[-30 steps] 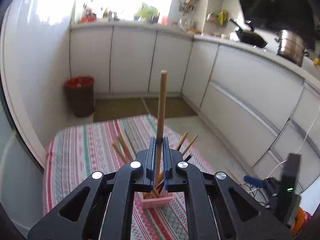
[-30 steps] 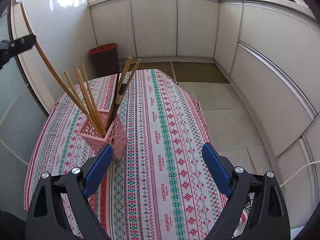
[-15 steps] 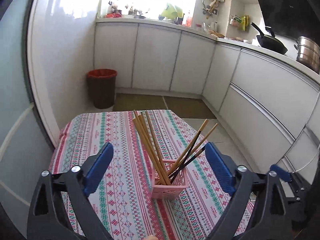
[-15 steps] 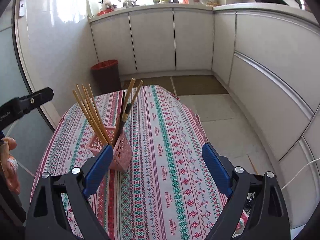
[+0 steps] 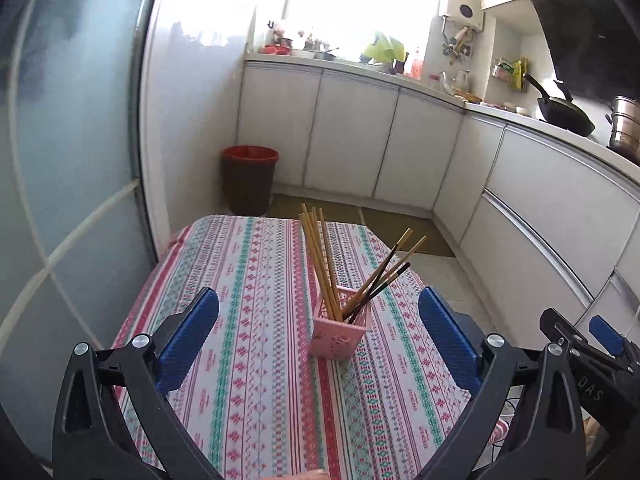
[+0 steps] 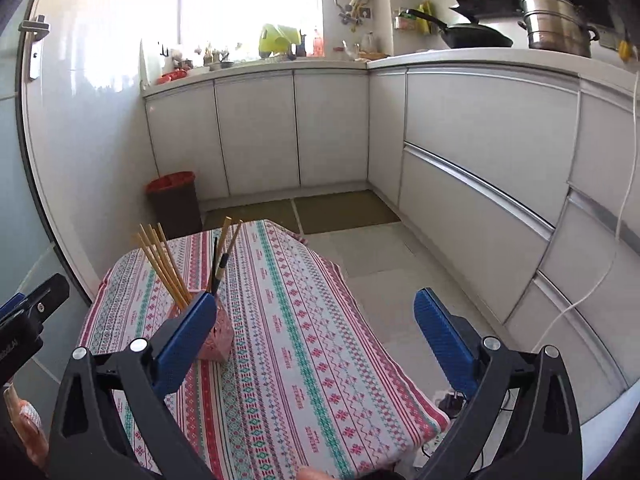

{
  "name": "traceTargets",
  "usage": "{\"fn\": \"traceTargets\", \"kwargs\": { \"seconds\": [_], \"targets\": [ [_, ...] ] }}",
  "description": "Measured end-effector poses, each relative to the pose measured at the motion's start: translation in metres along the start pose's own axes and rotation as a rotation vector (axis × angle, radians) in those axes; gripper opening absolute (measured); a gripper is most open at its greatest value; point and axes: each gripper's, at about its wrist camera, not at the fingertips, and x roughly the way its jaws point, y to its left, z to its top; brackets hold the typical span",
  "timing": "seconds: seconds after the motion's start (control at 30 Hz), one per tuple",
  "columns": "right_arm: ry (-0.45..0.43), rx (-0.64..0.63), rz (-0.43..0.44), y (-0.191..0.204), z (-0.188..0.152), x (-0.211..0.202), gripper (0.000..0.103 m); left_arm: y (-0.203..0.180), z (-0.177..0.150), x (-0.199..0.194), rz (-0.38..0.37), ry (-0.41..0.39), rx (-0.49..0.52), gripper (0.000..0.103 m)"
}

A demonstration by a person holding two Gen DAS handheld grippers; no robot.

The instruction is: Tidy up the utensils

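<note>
A pink lattice holder (image 5: 340,338) stands on the striped tablecloth (image 5: 248,320). In it, several pale wooden chopsticks (image 5: 320,256) lean left and a few dark-tipped ones (image 5: 380,280) lean right. My left gripper (image 5: 318,294) hovers back from the holder, its jaws opening wide and nothing between them. My right gripper (image 6: 316,296) is also opening and holds nothing. Its left finger covers part of the holder (image 6: 218,338), while the chopsticks (image 6: 164,264) rise above it. Each gripper shows at the edge of the other's view.
A brown bin with a red liner (image 5: 250,178) stands on the floor beyond the table. White cabinets (image 6: 480,140) run along the back and right, with a wok (image 6: 476,36) and a steel pot (image 6: 560,26) on top. A glass door (image 5: 72,160) is at the left.
My left gripper let go of the chopstick it held upright, opened wide and drew back; the chopstick now stands in the holder. My right gripper rose and pulled away from the holder.
</note>
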Motion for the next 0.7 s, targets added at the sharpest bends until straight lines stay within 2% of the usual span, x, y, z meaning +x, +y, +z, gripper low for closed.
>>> {"fn": "traceTargets", "kwargs": {
  "seconds": [0.17, 0.3, 0.7],
  "targets": [
    [-0.021, 0.004, 0.007, 0.000, -0.004, -0.034, 0.096, -0.021, -0.007, -0.029, 0.047, 0.019, 0.076, 0.096],
    [-0.047, -0.006, -0.003, 0.001, -0.005, -0.051, 0.096, -0.022, -0.010, -0.052, 0.075, -0.019, 0.066, 0.096],
    [-0.052, -0.002, 0.021, -0.005, -0.010, -0.066, 0.096, -0.026, -0.012, -0.066, 0.085, -0.022, 0.068, 0.096]
  ]
}}
